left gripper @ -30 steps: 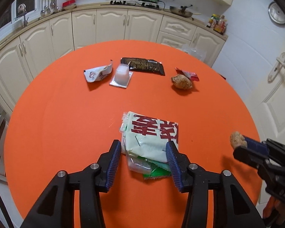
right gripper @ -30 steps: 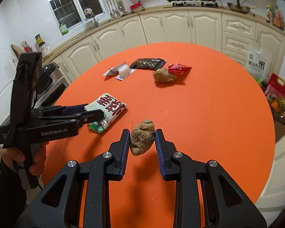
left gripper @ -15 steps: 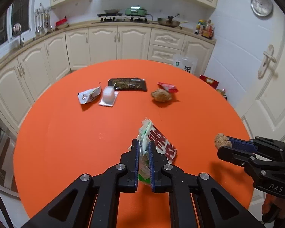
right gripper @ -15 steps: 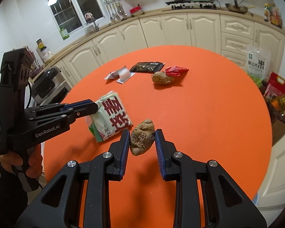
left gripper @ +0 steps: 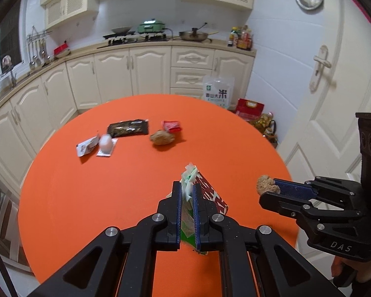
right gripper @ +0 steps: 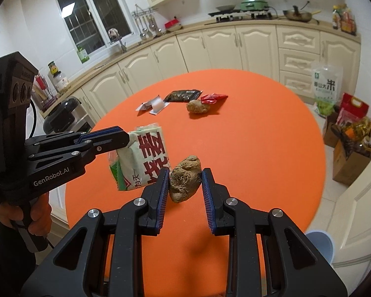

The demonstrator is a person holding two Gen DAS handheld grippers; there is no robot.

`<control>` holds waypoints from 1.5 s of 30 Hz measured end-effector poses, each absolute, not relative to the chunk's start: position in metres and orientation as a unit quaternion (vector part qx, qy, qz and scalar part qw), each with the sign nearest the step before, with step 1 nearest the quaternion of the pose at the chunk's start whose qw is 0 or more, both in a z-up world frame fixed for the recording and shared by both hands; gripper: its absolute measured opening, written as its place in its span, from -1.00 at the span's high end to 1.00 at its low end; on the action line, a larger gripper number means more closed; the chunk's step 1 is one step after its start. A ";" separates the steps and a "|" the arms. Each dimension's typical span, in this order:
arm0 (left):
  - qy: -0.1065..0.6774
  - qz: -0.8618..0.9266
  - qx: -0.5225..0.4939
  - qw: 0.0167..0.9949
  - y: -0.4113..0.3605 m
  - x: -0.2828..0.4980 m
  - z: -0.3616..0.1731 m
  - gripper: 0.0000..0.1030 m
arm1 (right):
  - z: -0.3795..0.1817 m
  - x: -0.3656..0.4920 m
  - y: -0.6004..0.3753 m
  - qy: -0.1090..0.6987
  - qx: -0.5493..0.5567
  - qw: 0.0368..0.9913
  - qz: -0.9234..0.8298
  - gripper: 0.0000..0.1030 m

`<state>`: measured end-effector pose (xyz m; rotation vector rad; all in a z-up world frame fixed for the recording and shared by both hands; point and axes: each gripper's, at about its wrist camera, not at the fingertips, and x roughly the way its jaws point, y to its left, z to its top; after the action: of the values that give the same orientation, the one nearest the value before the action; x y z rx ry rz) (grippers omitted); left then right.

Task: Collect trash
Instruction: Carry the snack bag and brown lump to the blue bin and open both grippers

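Over the orange table (left gripper: 91,198), both grippers carry trash.

Left gripper (left gripper: 186,191) has its jaws pinched nearly together on a white and green packet (right gripper: 146,158) with red characters, which hangs clear of the tabletop; in the right wrist view the packet sits just beside the brown lump (right gripper: 185,182). Right gripper (right gripper: 184,185) is partly closed, its blue pads pressing the lump on both sides, also off the table. Farther back on the table lie a second brown lump (left gripper: 162,137) touching a red wrapper (left gripper: 172,126), a dark packet (left gripper: 128,128), a clear cup (left gripper: 105,144) on a small sachet, and a white wrapper (left gripper: 86,146) beside it.
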<state>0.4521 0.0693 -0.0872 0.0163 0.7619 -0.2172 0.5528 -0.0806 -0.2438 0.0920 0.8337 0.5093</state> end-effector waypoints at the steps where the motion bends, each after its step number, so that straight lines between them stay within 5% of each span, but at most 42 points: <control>1: 0.370 -0.108 0.011 0.923 0.062 0.452 -0.085 0.92 | -0.241 0.550 -0.085 0.397 0.046 0.884 0.242 0.50; 16: 0.370 -0.253 0.084 0.890 -0.160 0.471 -0.093 0.92 | -0.223 0.478 -0.271 0.375 0.058 0.921 0.091 0.50; 28: 0.420 -0.291 0.178 0.841 -0.330 0.542 -0.172 0.89 | -0.294 0.470 -0.388 0.424 0.095 0.900 -0.002 0.50; 34: 0.439 -0.278 0.201 0.830 -0.378 0.572 -0.203 0.70 | -0.329 0.478 -0.412 0.444 0.117 0.888 -0.005 0.50; 38: 0.439 -0.257 0.199 0.838 -0.388 0.586 -0.211 0.20 | -0.346 0.480 -0.418 0.452 0.123 0.883 -0.004 0.50; 45: 0.429 -0.232 0.185 0.853 -0.373 0.582 -0.205 0.03 | -0.359 0.494 -0.421 0.453 0.130 0.882 -0.010 0.50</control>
<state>0.5824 -0.3726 -0.2054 0.3894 0.9033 -0.4884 0.4939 -0.4210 -0.3588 0.2702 0.9435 -0.0204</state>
